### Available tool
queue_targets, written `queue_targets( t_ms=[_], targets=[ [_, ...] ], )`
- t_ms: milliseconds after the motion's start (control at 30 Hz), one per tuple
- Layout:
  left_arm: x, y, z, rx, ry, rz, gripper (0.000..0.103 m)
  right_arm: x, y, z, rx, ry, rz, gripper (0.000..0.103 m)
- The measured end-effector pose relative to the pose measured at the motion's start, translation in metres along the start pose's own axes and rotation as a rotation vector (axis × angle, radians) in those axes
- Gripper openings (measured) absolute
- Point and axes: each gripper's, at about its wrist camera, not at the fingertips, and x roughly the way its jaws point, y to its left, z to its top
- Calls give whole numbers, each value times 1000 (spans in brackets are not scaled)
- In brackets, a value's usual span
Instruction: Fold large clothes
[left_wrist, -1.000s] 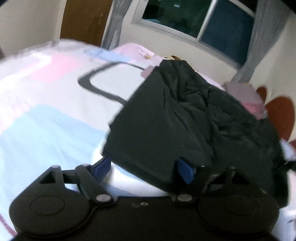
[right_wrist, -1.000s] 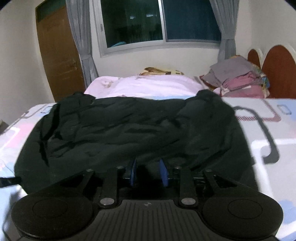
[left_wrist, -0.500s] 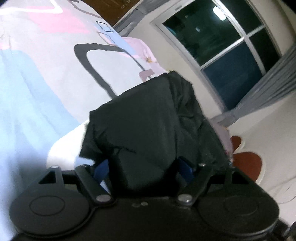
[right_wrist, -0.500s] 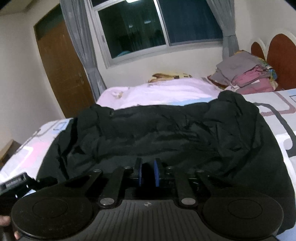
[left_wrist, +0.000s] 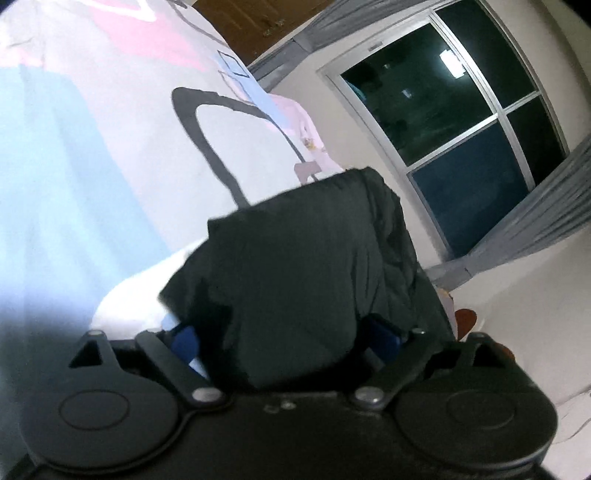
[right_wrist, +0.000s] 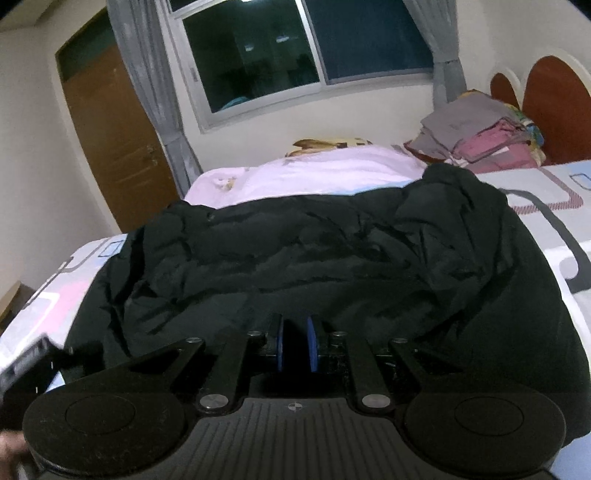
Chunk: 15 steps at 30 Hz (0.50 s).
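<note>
A large black padded jacket (right_wrist: 332, 254) lies spread across the patterned bedsheet (right_wrist: 554, 192). My right gripper (right_wrist: 294, 349) is shut on the jacket's near hem, blue pads close together with dark cloth between them. In the left wrist view the jacket (left_wrist: 295, 266) has its near edge lying between the fingers of my left gripper (left_wrist: 284, 338). The blue fingers (left_wrist: 184, 341) stand wide apart, so that gripper is open around the cloth. The left gripper also shows at the lower left of the right wrist view (right_wrist: 26, 365).
A pink pillow (right_wrist: 314, 173) and a pile of folded clothes (right_wrist: 480, 133) sit at the far side by the brown headboard (right_wrist: 554, 107). A window with grey curtains (right_wrist: 147, 92) and a wooden door (right_wrist: 110, 140) are behind. Bare sheet (left_wrist: 74, 166) lies left of the jacket.
My right gripper closed on the hem and lifted slightly. My left gripper tilted and moved in so the jacket's edge now lies between its open fingers.
</note>
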Motion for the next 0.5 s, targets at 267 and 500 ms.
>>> queue_targets(
  t_ms=[267, 500],
  targets=[
    [6, 1, 10, 26, 57, -35, 53, 0, 1, 1, 18, 2, -15, 13],
    [13, 5, 13, 22, 82, -39, 56, -3, 4, 4, 26, 1, -28, 13]
  ],
)
